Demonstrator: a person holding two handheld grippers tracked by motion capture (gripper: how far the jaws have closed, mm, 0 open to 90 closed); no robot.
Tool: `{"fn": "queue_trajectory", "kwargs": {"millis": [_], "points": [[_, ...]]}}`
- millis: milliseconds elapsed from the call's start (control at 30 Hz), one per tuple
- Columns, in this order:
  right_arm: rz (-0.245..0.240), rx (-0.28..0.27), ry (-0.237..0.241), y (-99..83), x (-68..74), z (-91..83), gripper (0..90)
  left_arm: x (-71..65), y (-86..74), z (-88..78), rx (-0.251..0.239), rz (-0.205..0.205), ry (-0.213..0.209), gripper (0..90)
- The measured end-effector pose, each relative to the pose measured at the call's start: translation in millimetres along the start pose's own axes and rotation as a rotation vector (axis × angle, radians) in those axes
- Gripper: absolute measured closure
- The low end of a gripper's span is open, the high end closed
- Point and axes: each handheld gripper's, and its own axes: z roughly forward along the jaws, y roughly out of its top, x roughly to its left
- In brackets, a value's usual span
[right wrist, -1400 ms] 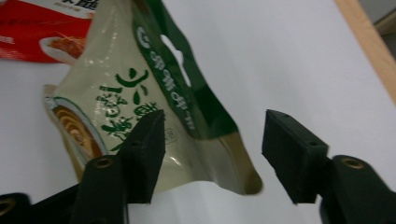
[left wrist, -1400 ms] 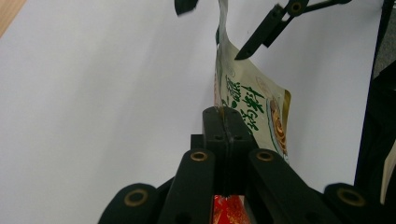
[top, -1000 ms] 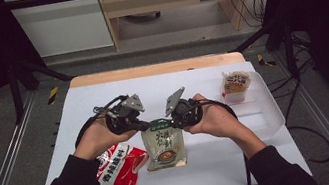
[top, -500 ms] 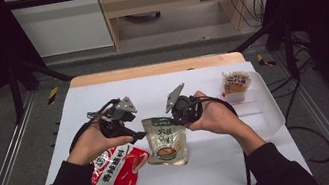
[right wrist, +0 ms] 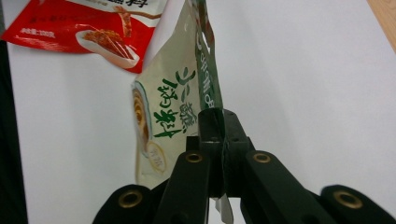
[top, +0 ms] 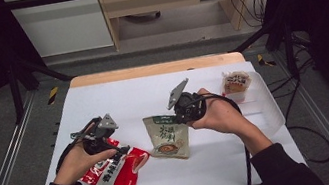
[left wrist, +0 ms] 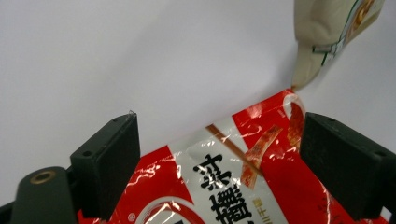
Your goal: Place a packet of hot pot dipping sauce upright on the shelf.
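jaws of my left gripper (left wrist: 219, 158) have just been opening and stand wide over the red sauce packet (top: 115, 170), which lies flat on the near left of the white table (top: 118, 100), not pinched. my right gripper (right wrist: 218, 140) is clenched on the top edge of the beige sauce pouch (top: 167, 136), just right of the red one.

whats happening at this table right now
A person works two handheld grippers over a white table. The right gripper is shut on the top edge of a beige and green sauce pouch. The left gripper, whose jaws have just been opening, stands open over a red sauce pouch lying flat, not gripping it. A small packaged snack sits at the far right.
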Motion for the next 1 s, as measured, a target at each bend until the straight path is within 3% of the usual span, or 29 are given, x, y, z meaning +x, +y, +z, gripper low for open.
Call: {"fn": "queue_trajectory", "kwargs": {"millis": [67,133,267,433,600,1000], "points": [[0.000,-0.003,0.000,0.7,1.3,-4.2,90.0,1.7,-2.6,-0.1,0.034,0.015,0.015,11.9],[-0.001,-0.017,0.003,1.5,2.8,-8.7,90.0,3.1,-5.5,-0.9,0.028,-0.008,0.023,11.8],[-0.013,-0.040,-0.016,4.0,4.0,-18.1,90.0,2.3,-11.8,-5.8,0.035,-0.015,0.036,11.0],[-0.011,-0.046,-0.052,8.0,-2.5,-31.7,90.0,3.4,-21.8,-18.4,-0.002,-0.059,0.059,10.7],[-0.003,-0.051,-0.067,8.7,-14.3,-43.0,90.0,5.1,-31.2,-19.0,0.009,-0.074,0.047,9.7],[-0.004,-0.036,-0.108,6.9,-27.6,-60.8,90.0,10.1,-38.8,-16.4,0.039,-0.086,0.048,9.5]]}}
